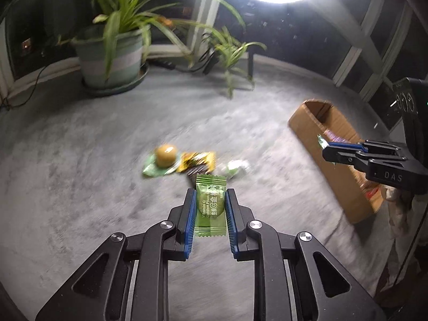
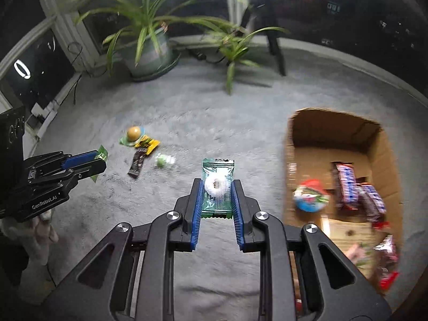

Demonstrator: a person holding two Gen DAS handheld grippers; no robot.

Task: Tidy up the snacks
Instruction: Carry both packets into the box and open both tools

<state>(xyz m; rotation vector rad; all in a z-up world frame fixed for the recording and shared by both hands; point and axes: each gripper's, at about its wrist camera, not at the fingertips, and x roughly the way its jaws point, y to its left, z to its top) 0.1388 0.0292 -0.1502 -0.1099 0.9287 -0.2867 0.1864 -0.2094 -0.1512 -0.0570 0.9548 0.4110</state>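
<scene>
- The left wrist view is showing the left gripper [image 1: 210, 200] with its blue pads nearly closed, pinching a light green plum candy packet [image 1: 210, 204] above the grey carpet [image 1: 80, 174]; only here the printed text on the packet is readable.
- The right wrist view is showing the right gripper [image 2: 217, 195] clamping a dark green packet with a white ring candy [image 2: 217, 187]; only here the inside of the brown cardboard box [image 2: 379, 144] is visible, with wrapped chocolate bars [image 2: 347, 187] lying in it.
- Both grippers are pointing downward, raised over the carpet.
- Between them, a round yellow-brown sweet [image 1: 165, 155], a yellow wrapper [image 1: 198, 161] and a small pale green candy [image 2: 161, 160] are lying on the carpet.
- The box contents are looking blurred, and its near end is cut off.
</scene>
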